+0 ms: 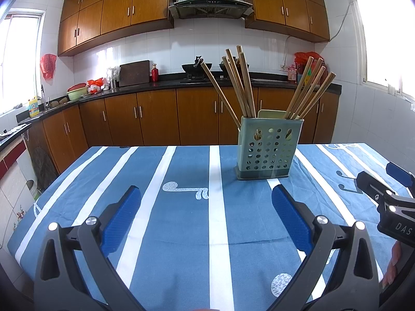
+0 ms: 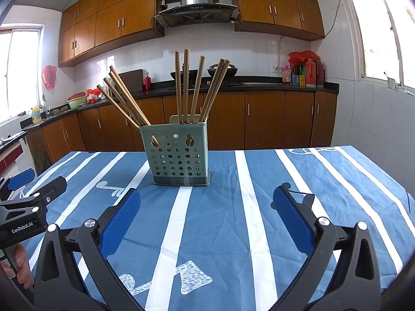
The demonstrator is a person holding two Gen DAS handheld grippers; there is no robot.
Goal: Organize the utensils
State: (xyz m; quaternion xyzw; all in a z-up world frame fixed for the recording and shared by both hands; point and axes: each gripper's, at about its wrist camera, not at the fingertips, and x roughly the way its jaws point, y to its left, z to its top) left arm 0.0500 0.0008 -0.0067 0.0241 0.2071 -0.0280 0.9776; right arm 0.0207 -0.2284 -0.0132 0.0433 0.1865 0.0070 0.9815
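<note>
Chopsticks (image 2: 192,90) upright in holder (image 2: 179,153) — tablecloth (image 2: 259,207) bare.

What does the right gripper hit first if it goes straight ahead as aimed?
Probably the green utensil holder with the chopsticks. It stands ahead of the open right gripper, slightly left of centre, with only tablecloth between. Depth is unclear.

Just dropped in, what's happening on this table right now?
A person holds both grippers low over the striped tablecloth. The left gripper and right gripper are both open and empty. The wooden chopsticks all stand in two bunches in the green holder, so nothing is being handled.
</note>
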